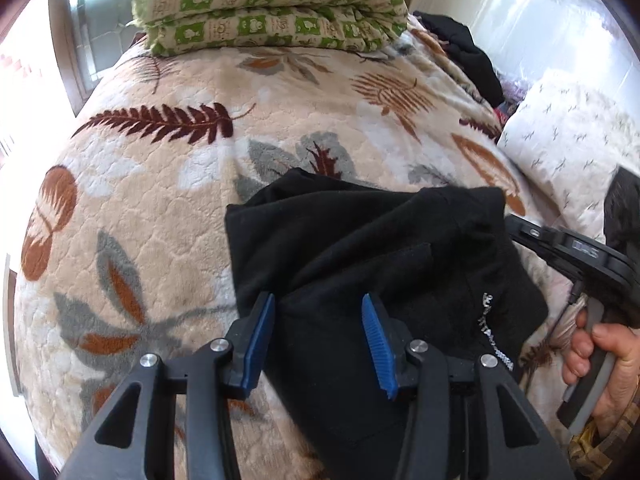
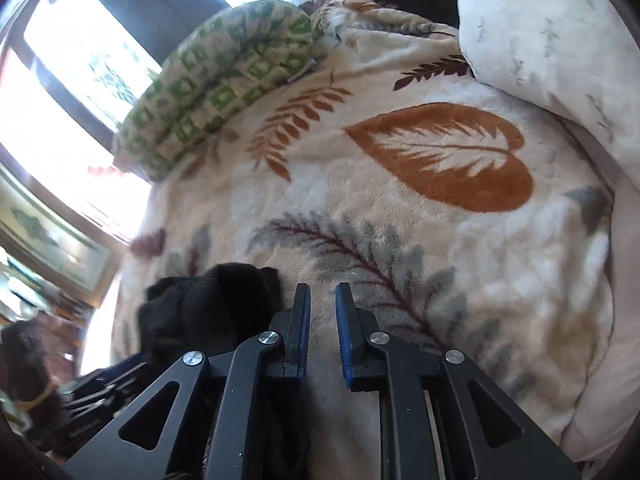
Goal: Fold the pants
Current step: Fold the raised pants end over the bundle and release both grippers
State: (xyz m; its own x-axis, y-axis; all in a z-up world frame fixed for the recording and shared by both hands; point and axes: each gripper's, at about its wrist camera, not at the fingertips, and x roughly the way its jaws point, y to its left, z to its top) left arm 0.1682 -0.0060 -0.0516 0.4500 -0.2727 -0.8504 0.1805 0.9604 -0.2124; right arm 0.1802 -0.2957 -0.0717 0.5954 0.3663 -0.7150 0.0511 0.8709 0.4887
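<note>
The black pants (image 1: 380, 248) lie folded in a thick bundle on the leaf-patterned blanket (image 1: 160, 200), with white lettering along one edge. My left gripper (image 1: 318, 336) is open just above the near part of the bundle, its blue pads apart and empty. The right gripper's body, held in a hand, shows in the left wrist view (image 1: 584, 256) just right of the pants. In the right wrist view my right gripper (image 2: 322, 316) is open by a narrow gap, empty, over the blanket (image 2: 400, 208). The pants (image 2: 208, 304) lie just left of it.
A folded green-checked quilt (image 1: 268, 8) lies at the far end of the bed. A white pillow (image 1: 560, 136) and dark clothes (image 1: 460, 48) sit on the right side. Windows stand to the left (image 2: 72, 80).
</note>
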